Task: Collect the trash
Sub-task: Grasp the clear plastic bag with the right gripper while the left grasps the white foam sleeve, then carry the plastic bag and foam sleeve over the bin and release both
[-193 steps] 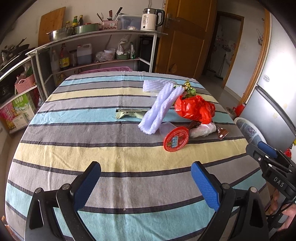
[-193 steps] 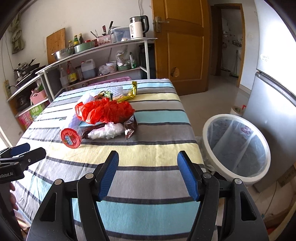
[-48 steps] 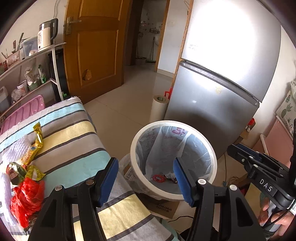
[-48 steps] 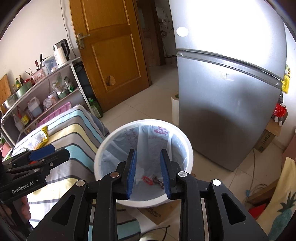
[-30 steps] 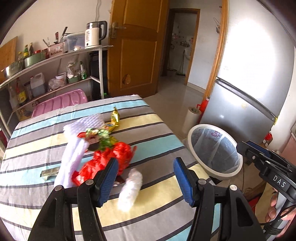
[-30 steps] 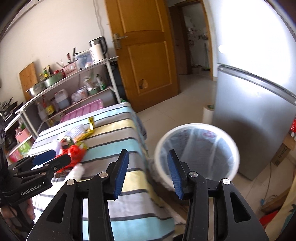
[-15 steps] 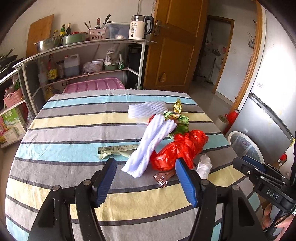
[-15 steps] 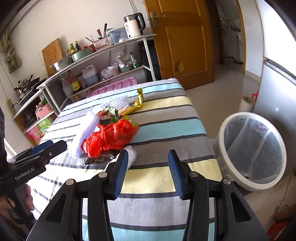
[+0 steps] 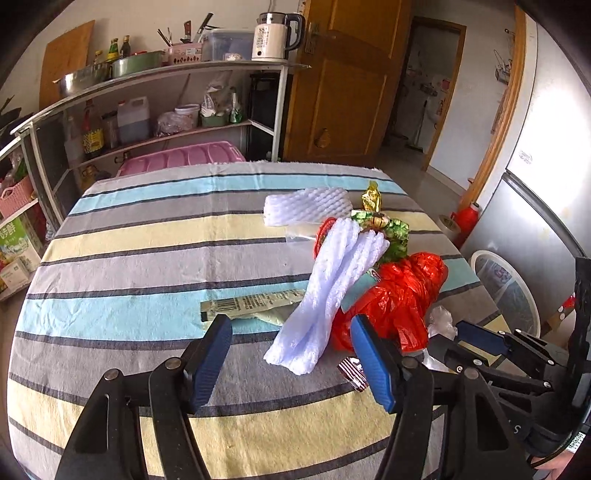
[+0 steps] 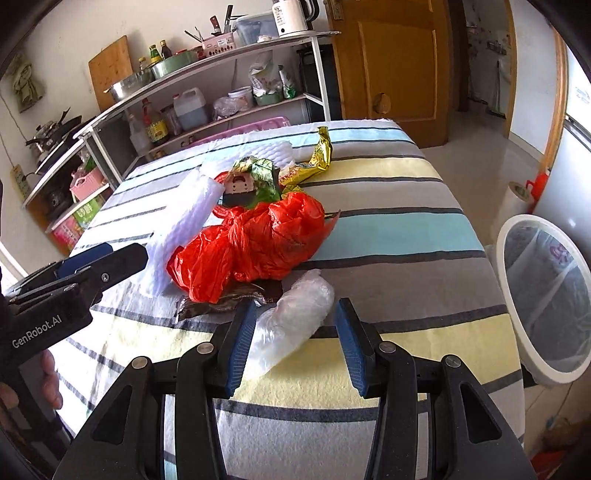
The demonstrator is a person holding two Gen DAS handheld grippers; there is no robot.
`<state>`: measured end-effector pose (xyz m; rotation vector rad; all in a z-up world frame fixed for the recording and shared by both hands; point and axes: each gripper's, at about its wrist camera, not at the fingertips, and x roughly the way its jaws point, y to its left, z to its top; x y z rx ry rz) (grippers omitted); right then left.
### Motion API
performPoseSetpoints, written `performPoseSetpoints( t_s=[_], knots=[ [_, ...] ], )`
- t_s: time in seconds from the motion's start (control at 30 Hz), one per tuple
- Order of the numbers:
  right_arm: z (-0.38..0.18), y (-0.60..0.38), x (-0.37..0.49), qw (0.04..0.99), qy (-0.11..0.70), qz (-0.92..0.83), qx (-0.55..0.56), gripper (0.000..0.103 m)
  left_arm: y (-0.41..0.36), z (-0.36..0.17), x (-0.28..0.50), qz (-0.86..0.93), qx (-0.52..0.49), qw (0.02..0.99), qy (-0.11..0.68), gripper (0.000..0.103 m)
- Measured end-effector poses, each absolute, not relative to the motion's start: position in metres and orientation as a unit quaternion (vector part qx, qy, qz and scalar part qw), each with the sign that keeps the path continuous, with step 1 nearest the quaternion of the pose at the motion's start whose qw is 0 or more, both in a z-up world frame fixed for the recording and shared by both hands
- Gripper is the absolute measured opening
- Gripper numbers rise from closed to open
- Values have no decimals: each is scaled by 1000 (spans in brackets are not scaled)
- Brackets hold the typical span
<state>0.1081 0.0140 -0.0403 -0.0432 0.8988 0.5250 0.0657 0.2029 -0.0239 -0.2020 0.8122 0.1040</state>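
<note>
Right tongs (image 10: 293, 341): open, empty, straddling clear plastic wad (image 10: 291, 317) for pickup.
Left tongs (image 9: 291, 363): open, empty, facing foam sleeve (image 9: 327, 295).

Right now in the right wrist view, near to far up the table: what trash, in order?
Clear plastic bag → brown wrapper → red plastic bag → green wrapper → gold wrapper.

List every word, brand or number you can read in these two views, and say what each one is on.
"GenRobot.AI": white lettering on the body of the left claw, seen from the right wrist view.
Long printed wrapper on the table: barcode and text, too small to read.
White kettle label: too blurred.
Green carton on the floor shelf: print unreadable.
Bin liner red print: unreadable.
</note>
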Motion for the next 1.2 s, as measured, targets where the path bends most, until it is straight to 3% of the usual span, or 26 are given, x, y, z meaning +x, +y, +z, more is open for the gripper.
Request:
performPoseSetpoints(
  t_s=[0.27,0.4,0.7,0.83,1.2],
  knots=[
    [-50,21,109,865,437,242,-49,45,196,-32,78,44,-85,909,405,66],
    [-49,21,109,867,432,242,-55,30,197,-35,81,40,-93,907,409,66],
    [-45,12,111,871,424,243,-43,29,196,-38,84,38,-95,903,417,33],
    [-43,11,112,873,420,247,-40,29,194,-35,82,44,-89,904,415,24],
    [-37,5,109,878,405,254,-38,29,194,-23,68,57,-96,912,395,22]
  ],
)
